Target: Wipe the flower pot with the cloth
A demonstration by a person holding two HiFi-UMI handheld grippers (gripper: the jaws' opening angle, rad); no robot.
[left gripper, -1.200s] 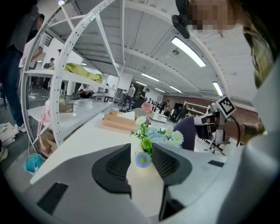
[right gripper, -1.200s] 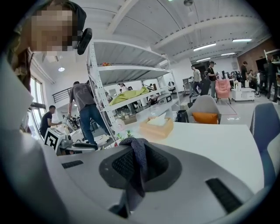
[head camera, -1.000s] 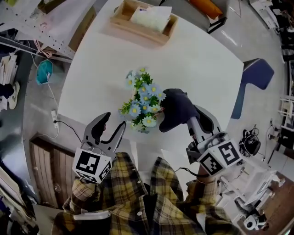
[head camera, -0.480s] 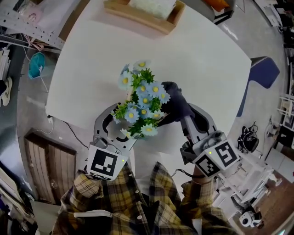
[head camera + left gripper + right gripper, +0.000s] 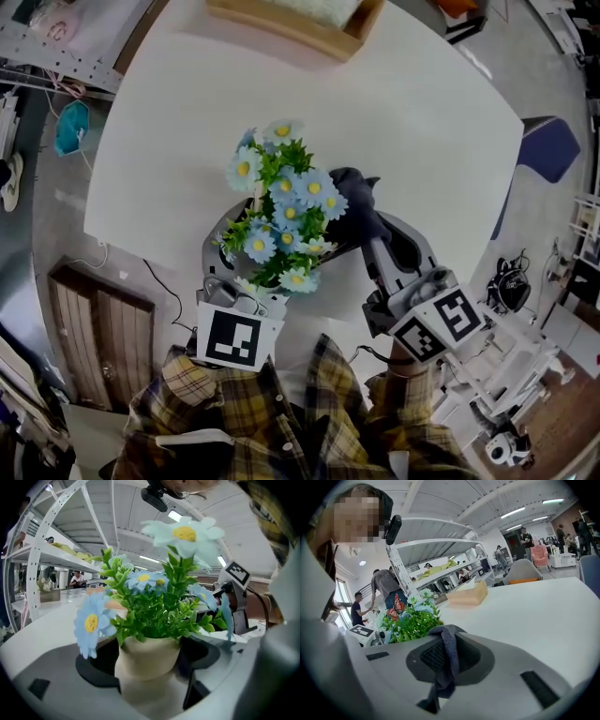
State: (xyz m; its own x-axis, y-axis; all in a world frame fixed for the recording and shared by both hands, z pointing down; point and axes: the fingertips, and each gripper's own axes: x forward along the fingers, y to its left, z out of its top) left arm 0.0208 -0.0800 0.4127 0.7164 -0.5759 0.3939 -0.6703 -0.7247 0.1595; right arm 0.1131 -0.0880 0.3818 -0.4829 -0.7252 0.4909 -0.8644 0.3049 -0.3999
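My left gripper [image 5: 242,253] has its jaws spread as wide as they go. They have just been opening, and the pot [image 5: 149,656] now sits between them, its cream wall close to the dark pad on either side. I judge that the pads do not press on it yet, so it rests on the table [image 5: 422,122] under its own weight. I come in low, at the pot's body, because the flowers [image 5: 281,202] spread well past the rim and would foul any higher hold. From above they hide nearly all of the pot.

My right gripper [image 5: 375,234] is closed on the cloth [image 5: 447,641]. A dark knit fold is pinched between the pads, with a bunch standing out beyond the tips. That bunch is what should rub, so I keep it pointed at the plant, just right of the flowers. Whether it touches the pot I cannot tell.

The pot stands near the table's near edge, straight in front of me, well apart from the wooden tray [image 5: 281,23] at the far edge. I think the left jaws are there to steady it, so wiping from the right does not slide or tip so light a thing.
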